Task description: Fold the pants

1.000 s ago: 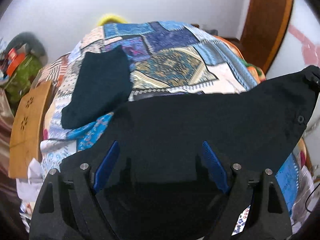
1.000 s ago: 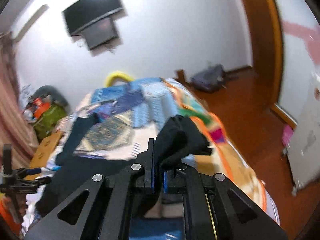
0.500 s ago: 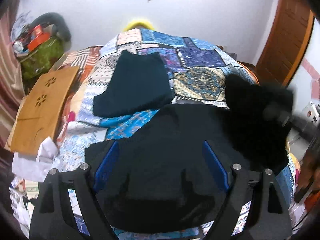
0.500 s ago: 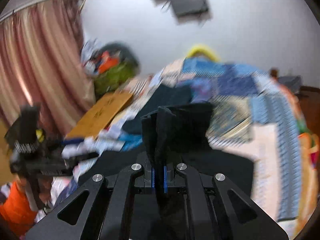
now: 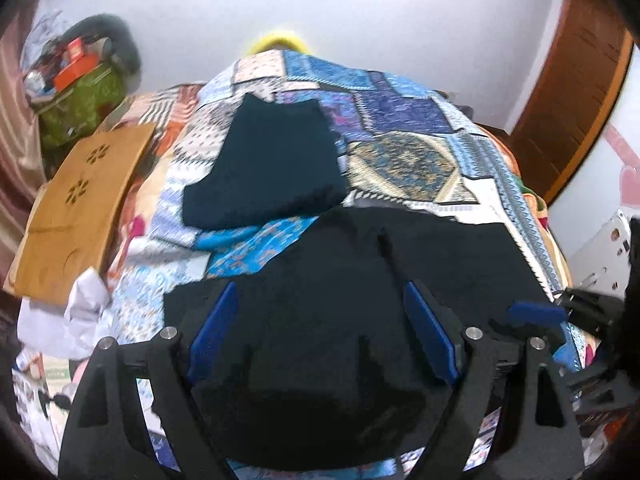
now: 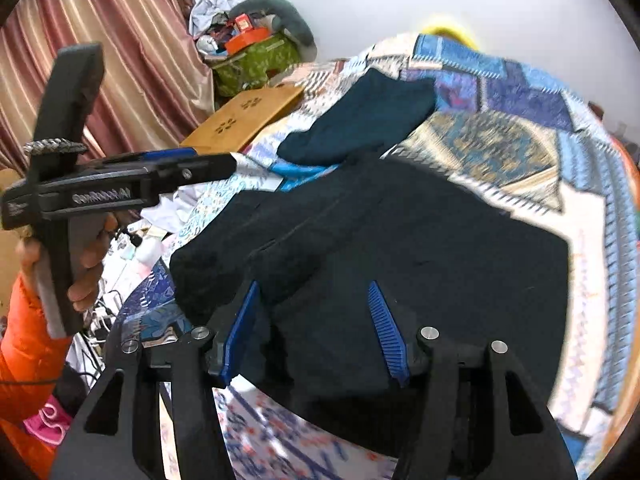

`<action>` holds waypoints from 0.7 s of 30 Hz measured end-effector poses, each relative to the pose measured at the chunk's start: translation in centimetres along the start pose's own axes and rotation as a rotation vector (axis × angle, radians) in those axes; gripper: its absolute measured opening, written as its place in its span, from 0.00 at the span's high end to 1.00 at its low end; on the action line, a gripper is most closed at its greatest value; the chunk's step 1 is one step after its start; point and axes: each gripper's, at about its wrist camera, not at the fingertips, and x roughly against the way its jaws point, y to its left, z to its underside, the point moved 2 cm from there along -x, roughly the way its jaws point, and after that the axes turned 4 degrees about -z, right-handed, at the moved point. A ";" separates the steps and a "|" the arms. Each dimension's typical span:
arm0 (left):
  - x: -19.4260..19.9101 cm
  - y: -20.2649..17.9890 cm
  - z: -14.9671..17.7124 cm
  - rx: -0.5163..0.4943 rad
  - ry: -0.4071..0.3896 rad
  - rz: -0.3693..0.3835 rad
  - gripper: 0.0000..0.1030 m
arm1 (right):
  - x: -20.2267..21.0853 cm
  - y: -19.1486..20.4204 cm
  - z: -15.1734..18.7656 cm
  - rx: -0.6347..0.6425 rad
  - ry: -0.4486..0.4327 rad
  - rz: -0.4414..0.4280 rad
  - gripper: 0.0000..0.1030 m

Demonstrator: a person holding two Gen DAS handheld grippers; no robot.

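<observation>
Black pants (image 5: 360, 256) lie folded on the patchwork quilt (image 5: 404, 160), near its front edge. My left gripper (image 5: 320, 284) hovers over them, open, nothing between its blue pads. In the right wrist view, a hand in an orange sleeve holds it out at the left (image 6: 224, 166). My right gripper (image 6: 313, 283) is low over the pants (image 6: 420, 248). Its jaws are opening, and the folded-over black fabric lies loose between the pads. A second, dark teal folded garment (image 5: 272, 168) rests farther back on the bed.
A wooden lap board (image 5: 80, 208) lies at the bed's left side, with a green bag (image 5: 80, 100) of clutter behind it. White cloth (image 5: 76, 312) sits at the near left. Pink curtains (image 6: 100, 40) hang left; a brown door (image 5: 572, 92) stands right.
The right gripper swung left and down with the pinched black fabric, laid it over the pants and its jaws parted. The raised flap now lies flat. The left gripper stayed open.
</observation>
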 end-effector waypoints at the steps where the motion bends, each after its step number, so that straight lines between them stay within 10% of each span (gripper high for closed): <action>1: -0.2 -1.0 -0.5 -0.023 -0.004 0.007 0.18 | 0.8 -0.6 -0.3 -0.004 -0.019 0.018 0.49; 9: -3.2 -8.4 -2.5 -0.194 0.041 0.068 0.17 | 3.7 -8.0 -1.7 -0.045 -0.090 0.252 0.49; 21: -10.1 -14.7 1.0 -0.410 0.206 0.032 0.15 | -0.6 -11.7 4.4 -0.138 0.057 0.266 0.47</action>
